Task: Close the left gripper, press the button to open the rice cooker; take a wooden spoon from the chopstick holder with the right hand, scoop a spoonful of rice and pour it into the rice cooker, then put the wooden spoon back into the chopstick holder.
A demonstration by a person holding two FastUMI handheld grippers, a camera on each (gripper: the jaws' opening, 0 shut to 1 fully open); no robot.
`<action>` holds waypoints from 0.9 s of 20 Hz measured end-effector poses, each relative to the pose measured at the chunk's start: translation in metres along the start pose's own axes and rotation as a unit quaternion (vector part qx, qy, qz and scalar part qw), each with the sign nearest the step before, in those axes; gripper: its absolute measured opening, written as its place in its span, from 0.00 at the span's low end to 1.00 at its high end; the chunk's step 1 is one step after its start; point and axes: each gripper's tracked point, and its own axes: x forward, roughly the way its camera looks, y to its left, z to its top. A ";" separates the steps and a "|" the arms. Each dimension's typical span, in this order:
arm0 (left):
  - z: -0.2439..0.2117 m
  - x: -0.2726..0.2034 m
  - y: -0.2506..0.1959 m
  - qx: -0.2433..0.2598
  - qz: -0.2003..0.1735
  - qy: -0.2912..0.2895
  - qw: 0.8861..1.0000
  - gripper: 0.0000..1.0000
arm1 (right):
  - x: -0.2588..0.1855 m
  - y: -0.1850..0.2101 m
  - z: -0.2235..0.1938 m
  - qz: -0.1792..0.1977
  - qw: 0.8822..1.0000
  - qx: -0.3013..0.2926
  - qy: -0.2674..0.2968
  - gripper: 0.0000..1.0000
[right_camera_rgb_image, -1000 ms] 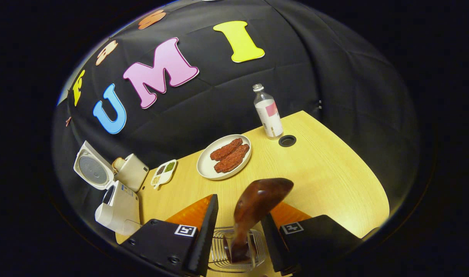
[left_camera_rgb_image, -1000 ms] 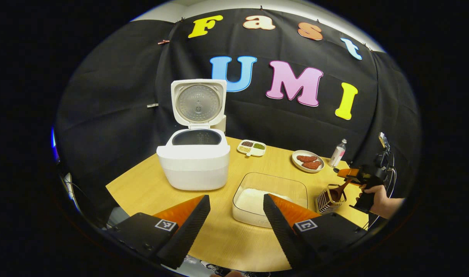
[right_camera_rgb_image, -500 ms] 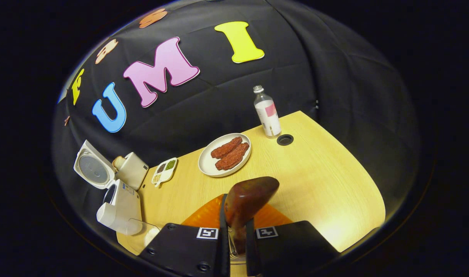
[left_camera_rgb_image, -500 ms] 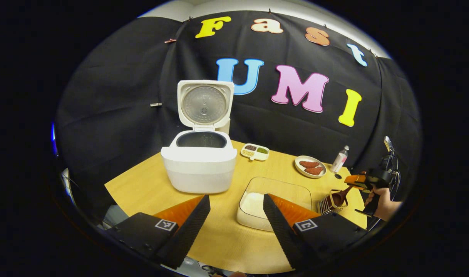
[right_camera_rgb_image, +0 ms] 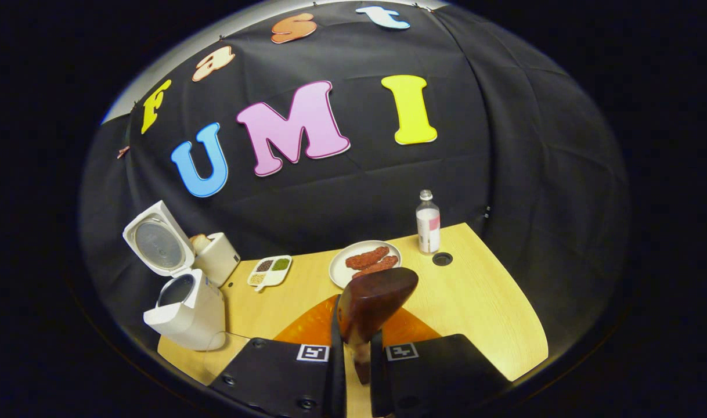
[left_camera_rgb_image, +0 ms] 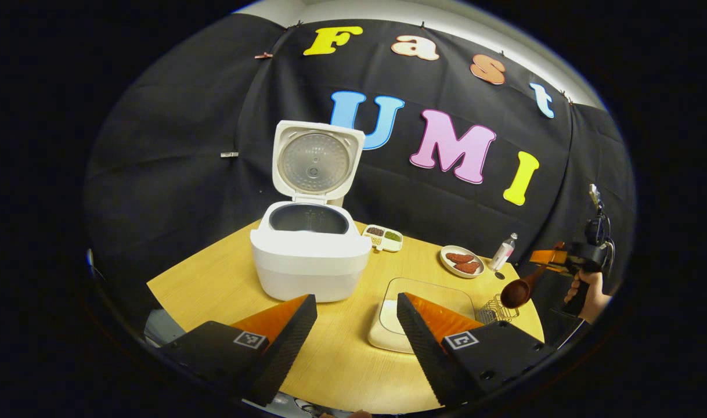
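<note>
1. Your right claw (right_camera_rgb_image: 356,371) has both fingers pressed tight on the handle of the one wooden spoon (right_camera_rgb_image: 375,297), with almost no gap between them.
2. In the right gripper view the spoon's long axis runs forward along the claw, bowl end away from you and raised, over the surface (right_camera_rgb_image: 481,307).
3. In the left gripper view your right claw (left_camera_rgb_image: 548,259) sits at the far right, held in a hand (left_camera_rgb_image: 588,290). There the wooden spoon (left_camera_rgb_image: 519,290) slants down and left, its bowl hanging just above the single wire chopstick holder (left_camera_rgb_image: 497,307), clear of it.
4. Your left claw (left_camera_rgb_image: 356,325) is wide open and holds nothing; its fingers frame the near part of the surface (left_camera_rgb_image: 214,284).
5. One rice cooker (left_camera_rgb_image: 310,255) stands on the surface with its lid upright and the pot exposed.
6. One clear container of rice (left_camera_rgb_image: 423,307) lies between the cooker and the chopstick holder.
7. Farther back you have one divided dish (left_camera_rgb_image: 383,238), one plate (left_camera_rgb_image: 461,262) with two reddish pieces, and one bottle (left_camera_rgb_image: 502,252).
</note>
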 end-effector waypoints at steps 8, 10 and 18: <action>-0.004 -0.013 0.066 0.009 -0.013 0.011 1.000 0.96 | -0.026 0.093 -0.001 0.035 0.998 0.040 -0.019 0.21; -0.006 -0.015 0.073 0.009 -0.020 0.015 1.000 0.96 | -0.023 0.112 -0.016 0.037 0.998 0.040 -0.012 0.21; -0.026 0.000 0.100 0.016 -0.047 0.052 0.997 0.96 | 0.012 0.149 -0.089 0.010 1.000 0.009 0.006 0.21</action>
